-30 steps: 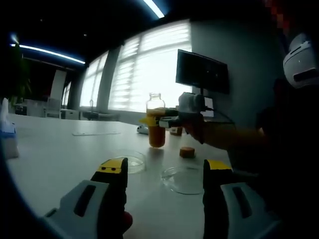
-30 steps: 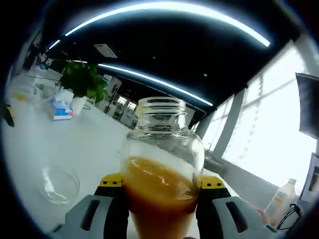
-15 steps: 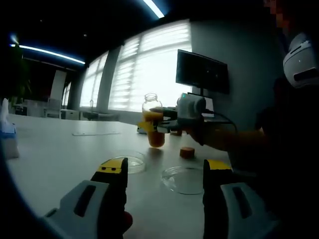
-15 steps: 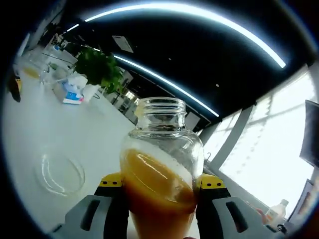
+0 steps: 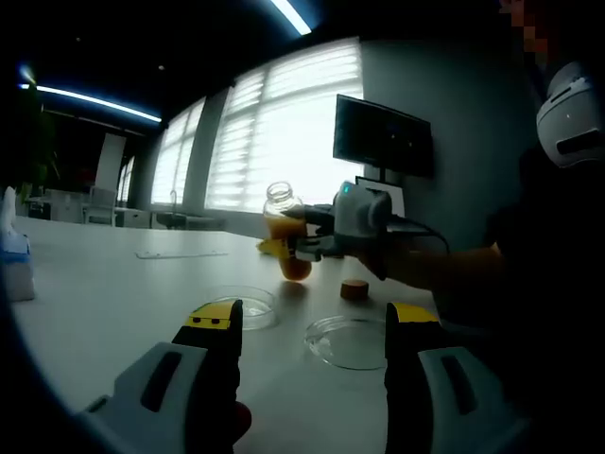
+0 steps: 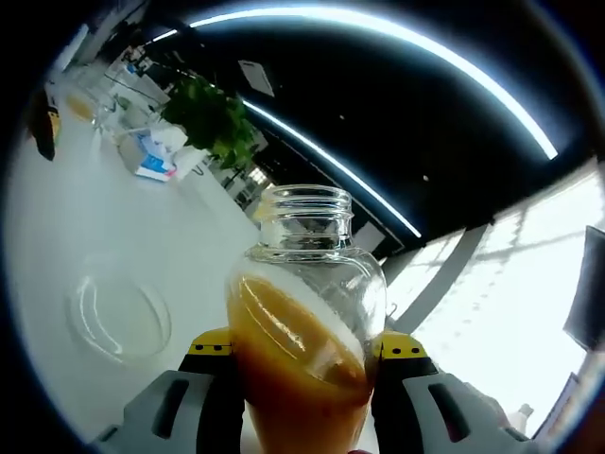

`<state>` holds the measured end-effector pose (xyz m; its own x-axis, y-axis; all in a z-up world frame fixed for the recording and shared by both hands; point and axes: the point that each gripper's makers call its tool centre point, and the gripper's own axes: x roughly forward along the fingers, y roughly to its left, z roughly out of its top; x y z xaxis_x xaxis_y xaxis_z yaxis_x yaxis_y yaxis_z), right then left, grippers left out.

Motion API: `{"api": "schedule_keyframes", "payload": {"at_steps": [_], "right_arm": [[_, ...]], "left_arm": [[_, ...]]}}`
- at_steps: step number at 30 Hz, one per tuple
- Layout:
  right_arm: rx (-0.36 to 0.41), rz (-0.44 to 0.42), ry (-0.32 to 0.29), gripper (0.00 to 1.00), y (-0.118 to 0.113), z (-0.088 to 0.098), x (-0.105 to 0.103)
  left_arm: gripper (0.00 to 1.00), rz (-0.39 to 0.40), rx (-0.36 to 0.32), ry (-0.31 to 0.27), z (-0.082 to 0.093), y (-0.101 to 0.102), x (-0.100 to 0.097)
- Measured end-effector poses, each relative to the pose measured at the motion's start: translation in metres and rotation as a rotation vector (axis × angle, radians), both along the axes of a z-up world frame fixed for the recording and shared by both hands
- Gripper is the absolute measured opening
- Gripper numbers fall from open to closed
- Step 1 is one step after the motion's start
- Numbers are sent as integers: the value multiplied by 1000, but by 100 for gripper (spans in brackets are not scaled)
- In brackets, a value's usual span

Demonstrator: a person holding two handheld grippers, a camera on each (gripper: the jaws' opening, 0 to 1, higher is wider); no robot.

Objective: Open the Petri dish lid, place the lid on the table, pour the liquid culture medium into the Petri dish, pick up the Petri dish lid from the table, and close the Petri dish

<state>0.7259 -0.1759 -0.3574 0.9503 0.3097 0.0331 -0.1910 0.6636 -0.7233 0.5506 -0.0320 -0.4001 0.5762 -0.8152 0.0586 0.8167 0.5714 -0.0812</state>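
Petri dish work is judged to be at the pouring step, with nothing poured yet as far as can be seen. In the right gripper view the right gripper (image 6: 302,355) is clamped on a glass bottle (image 6: 304,326) part full of orange liquid, its mouth uncapped. The liquid surface slants inside the glass — the bottle is tilted, but the liquid sits well below the neck. Down and to the left on the white table (image 6: 57,218) a clear round dish (image 6: 118,317) is seen, and it looks empty.

In the left gripper view the left gripper (image 5: 310,326) is held with its jaws wide apart and nothing between them, low over the table (image 5: 95,293). Just beyond its jaws two clear round pieces lie side by side and apart: one (image 5: 248,307) to the left, one (image 5: 348,340) to the right. Which is the base and which the lid cannot be told. Above and behind them the bottle (image 5: 286,235) is held leaning towards the left piece by the right gripper (image 5: 317,232), and a small brown cap (image 5: 354,289) rests on the table near it.

So the lid is judged already off and set down — the pour itself, the pick-up of the lid and the closing are left.
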Motion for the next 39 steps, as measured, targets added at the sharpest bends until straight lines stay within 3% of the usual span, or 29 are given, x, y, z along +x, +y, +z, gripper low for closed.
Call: {"api": "schedule_keyframes", "payload": {"at_steps": [39], "right_arm": [[-276,57,-68,49,27,-26,-4]], "left_arm": [[52,-3,-3,-4,1,0,-1]]}}
